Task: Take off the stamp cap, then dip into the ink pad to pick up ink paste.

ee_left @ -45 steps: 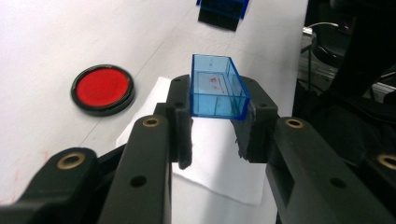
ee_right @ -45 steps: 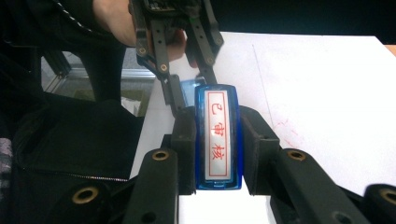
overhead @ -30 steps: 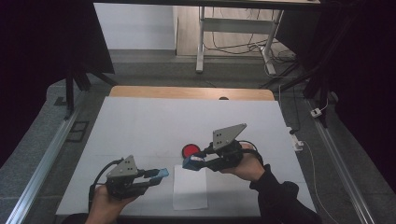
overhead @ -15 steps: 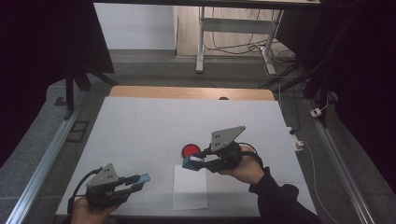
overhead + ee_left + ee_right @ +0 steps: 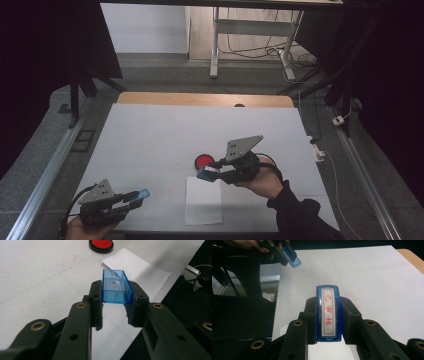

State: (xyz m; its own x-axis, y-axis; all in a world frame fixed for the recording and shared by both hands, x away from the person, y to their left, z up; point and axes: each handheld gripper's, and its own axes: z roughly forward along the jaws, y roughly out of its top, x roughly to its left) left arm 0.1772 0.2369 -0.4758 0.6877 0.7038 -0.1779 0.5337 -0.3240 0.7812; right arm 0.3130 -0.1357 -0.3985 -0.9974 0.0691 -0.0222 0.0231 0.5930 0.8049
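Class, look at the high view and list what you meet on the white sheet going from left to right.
left gripper with the blue cap → small paper sheet → right gripper holding the blue stamp.

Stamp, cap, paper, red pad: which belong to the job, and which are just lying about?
In use:
- stamp, in right claw
- blue cap, in left claw
- paper
- red pad

Lying about:
- cables on the floor
- desk frame behind the table
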